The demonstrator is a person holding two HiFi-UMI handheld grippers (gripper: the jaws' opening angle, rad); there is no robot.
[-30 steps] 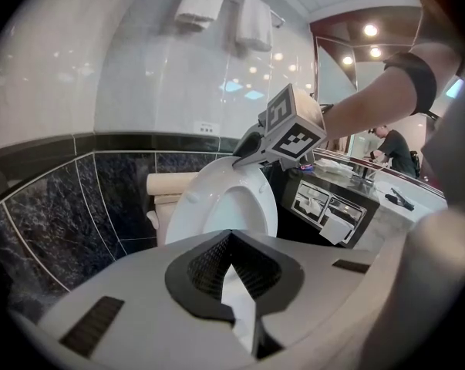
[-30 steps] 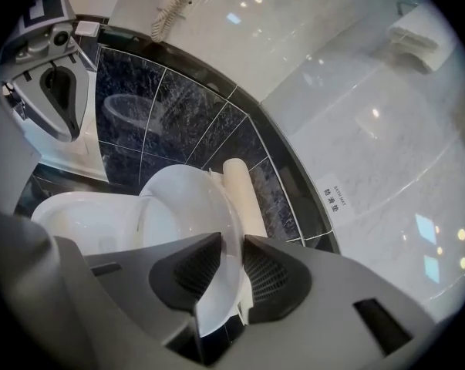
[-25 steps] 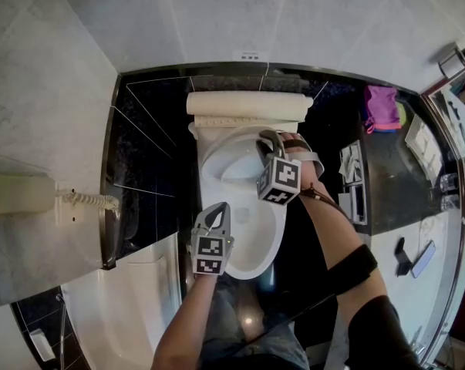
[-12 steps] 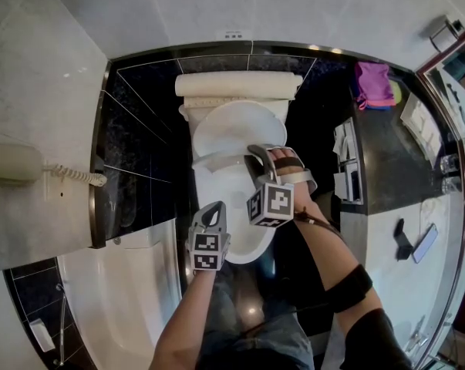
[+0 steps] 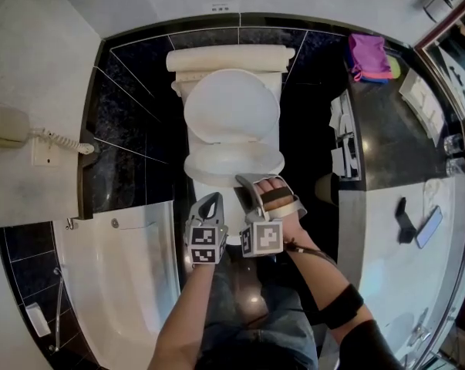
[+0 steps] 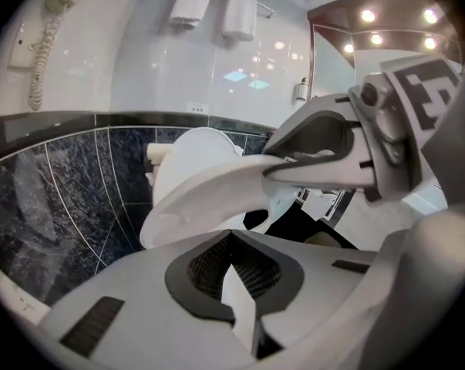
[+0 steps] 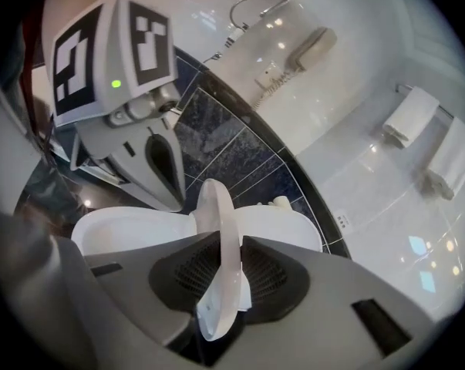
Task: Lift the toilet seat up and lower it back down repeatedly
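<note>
The white toilet has its lid upright against the tank. Its seat is tilted partway between the lid and the bowl. My right gripper is shut on the seat's front rim; in the right gripper view the rim runs edge-on between the jaws. My left gripper hovers just left of it, over the bowl's front edge, shut and holding nothing. The left gripper view looks past its jaws at the raised seat and the right gripper clamped on it.
A white bathtub lies to the left, with a corded wall phone above it. A counter to the right carries a purple cloth and a phone. Dark tiled wall panels flank the toilet. The person's legs are below.
The right gripper has drawn the seat away from the upright lid, down and toward the person. The left gripper has stayed near the bowl's front.
</note>
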